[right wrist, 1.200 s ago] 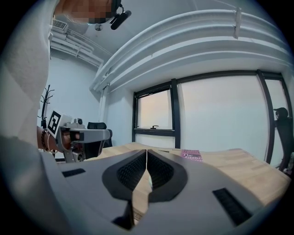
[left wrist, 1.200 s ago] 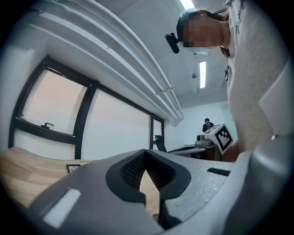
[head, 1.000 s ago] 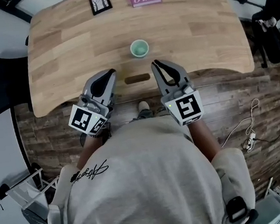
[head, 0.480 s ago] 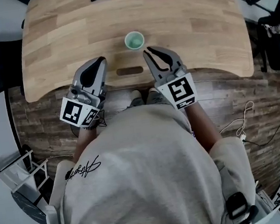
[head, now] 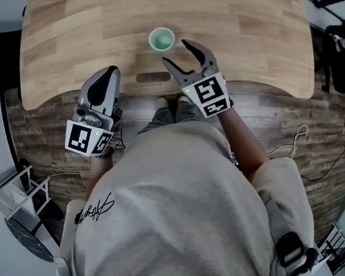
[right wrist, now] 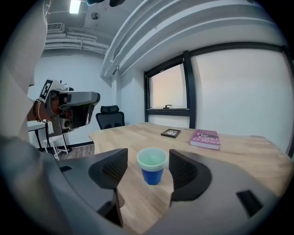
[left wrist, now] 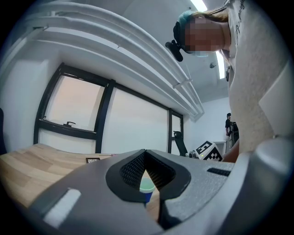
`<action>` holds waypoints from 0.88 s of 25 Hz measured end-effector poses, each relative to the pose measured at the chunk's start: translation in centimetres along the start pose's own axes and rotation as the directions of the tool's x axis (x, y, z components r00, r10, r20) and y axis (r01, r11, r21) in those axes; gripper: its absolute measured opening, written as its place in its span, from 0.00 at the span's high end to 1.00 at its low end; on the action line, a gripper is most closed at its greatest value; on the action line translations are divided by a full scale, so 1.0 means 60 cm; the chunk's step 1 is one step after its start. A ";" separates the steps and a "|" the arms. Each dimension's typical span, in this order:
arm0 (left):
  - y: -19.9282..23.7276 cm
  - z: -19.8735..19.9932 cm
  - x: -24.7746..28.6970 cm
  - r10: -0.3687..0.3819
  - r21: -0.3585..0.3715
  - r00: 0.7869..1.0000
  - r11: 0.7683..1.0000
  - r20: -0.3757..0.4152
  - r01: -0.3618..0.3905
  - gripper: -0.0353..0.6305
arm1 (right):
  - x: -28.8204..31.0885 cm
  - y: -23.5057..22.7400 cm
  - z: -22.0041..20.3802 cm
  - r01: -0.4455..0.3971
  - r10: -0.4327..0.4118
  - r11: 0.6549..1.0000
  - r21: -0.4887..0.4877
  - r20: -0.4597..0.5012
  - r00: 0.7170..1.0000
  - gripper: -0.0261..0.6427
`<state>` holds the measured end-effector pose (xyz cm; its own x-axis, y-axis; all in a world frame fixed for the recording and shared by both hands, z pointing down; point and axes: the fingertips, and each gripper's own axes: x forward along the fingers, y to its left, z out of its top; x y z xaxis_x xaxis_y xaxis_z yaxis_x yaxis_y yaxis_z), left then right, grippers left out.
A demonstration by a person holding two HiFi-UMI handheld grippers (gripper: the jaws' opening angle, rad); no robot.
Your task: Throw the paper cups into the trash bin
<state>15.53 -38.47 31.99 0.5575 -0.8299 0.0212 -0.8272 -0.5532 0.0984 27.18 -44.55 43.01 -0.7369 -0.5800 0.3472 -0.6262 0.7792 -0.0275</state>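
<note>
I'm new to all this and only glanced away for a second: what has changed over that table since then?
The right gripper has moved closer to the cup, and its fingers have just been opening; nothing is between them yet. The cup stays on the table, untouched, and the left gripper stays shut near the table's edge.

"What is this room like?"

"It has white walls (right wrist: 83,73) and big windows (right wrist: 170,89) with black frames. A long light (right wrist: 75,6) shines up on the ceiling, and fat white pipes (right wrist: 138,32) run along it."

"What about the floor?"

"The floor (head: 283,119) is made of dark wood boards."

"Is there any furniture?"

"Yes. There is a wide surface (head: 72,46) of pale wood with round corners. A black chair (right wrist: 110,118) stands at its far end."
</note>
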 end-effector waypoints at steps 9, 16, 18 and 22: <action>0.007 -0.008 -0.023 0.078 -0.007 0.997 0.997 -0.019 -0.078 0.94 | 0.030 -0.010 -0.045 -0.025 0.026 1.000 0.016 -0.088 0.996 0.55; 0.009 -0.021 -0.033 0.114 -0.023 0.993 0.993 -0.032 -0.115 0.94 | 0.049 -0.006 -0.070 -0.042 0.044 0.999 0.017 -0.136 0.990 0.54; 0.010 -0.022 -0.032 0.120 -0.025 0.992 0.992 -0.032 -0.121 0.94 | 0.055 -0.007 -0.079 -0.041 0.044 0.999 0.020 -0.151 0.988 0.54; 0.007 -0.020 -0.032 0.130 -0.025 0.991 0.991 -0.031 -0.130 0.94 | 0.068 -0.013 -0.093 -0.039 0.042 0.999 0.017 -0.169 0.985 0.54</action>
<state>14.18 -37.05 33.18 0.4476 -0.8919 0.0646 -0.8908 -0.4383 0.1199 26.09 -46.23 49.66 -0.7090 -0.4986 0.4987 -0.6011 0.7971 -0.0574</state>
